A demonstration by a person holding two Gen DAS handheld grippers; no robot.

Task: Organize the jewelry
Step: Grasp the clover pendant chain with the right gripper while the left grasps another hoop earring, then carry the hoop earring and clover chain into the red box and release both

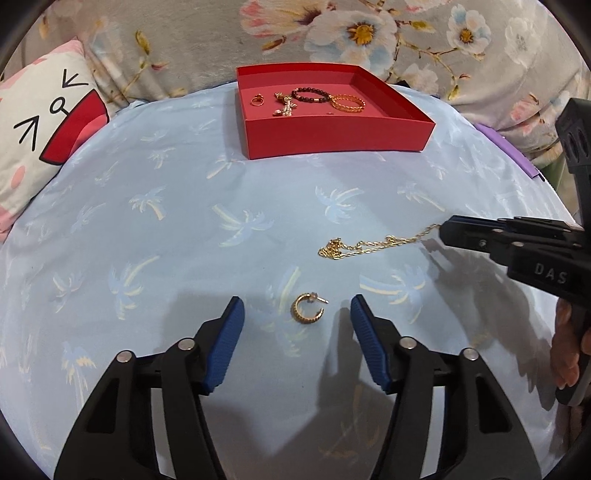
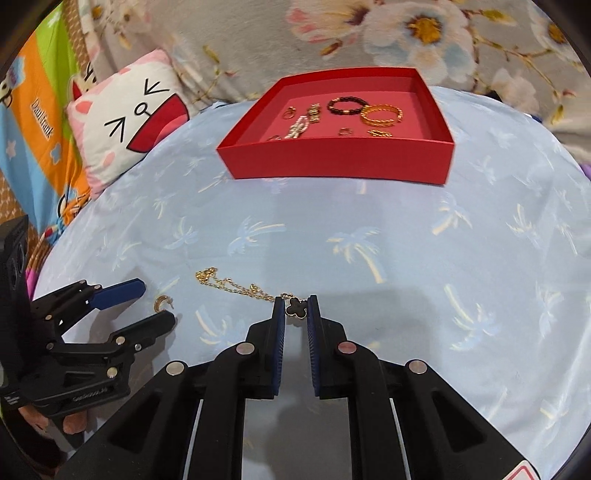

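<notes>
A gold hoop earring lies on the blue palm-print cloth between the open fingers of my left gripper; it also shows in the right wrist view. A gold chain necklace trails across the cloth to my right gripper. In the right wrist view the right gripper is shut on the necklace's black clover pendant, with the chain running left. A red box at the back holds a dark bead bracelet, a gold bangle and small pieces.
A white cat-face pillow lies at the back left. Floral fabric rises behind the box. A purple edge shows at the cloth's right side. Colourful printed bedding lies beyond the pillow.
</notes>
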